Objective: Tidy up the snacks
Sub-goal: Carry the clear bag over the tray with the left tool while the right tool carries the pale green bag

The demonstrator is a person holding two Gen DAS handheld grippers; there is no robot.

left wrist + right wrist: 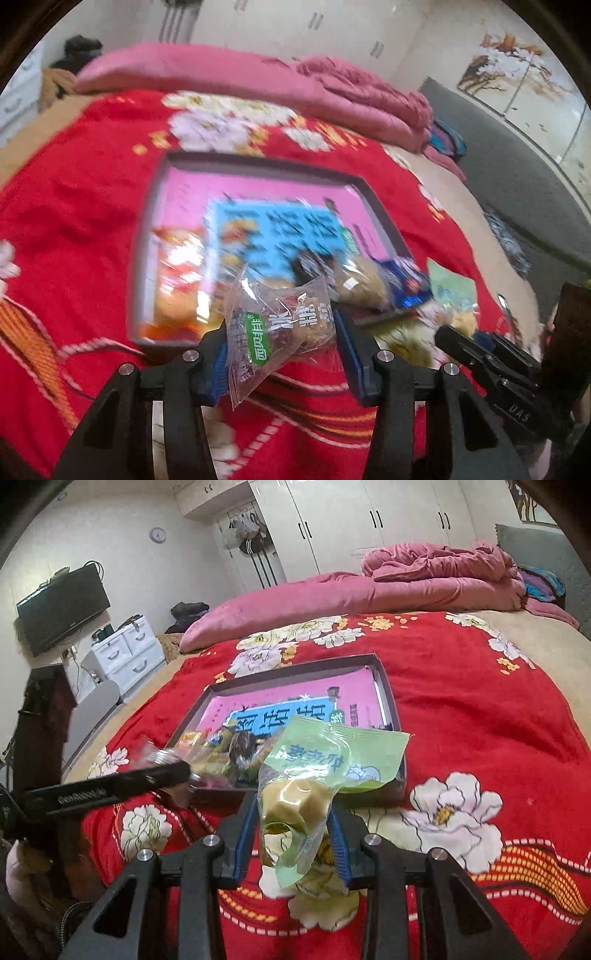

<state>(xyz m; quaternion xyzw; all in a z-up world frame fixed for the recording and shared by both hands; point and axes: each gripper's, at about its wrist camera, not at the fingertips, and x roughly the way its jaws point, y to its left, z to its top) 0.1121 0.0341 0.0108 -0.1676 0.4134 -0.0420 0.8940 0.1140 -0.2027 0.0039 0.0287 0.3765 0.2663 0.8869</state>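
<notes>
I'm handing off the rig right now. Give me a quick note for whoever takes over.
Left gripper: shut on a clear snack packet, held above the red blanket.
Right gripper: shut on a green snack bag, also off the bed.
Shallow box: on the blanket ahead, several snacks already piled at its near end.
Left to do: place both held packets in the box.
</notes>
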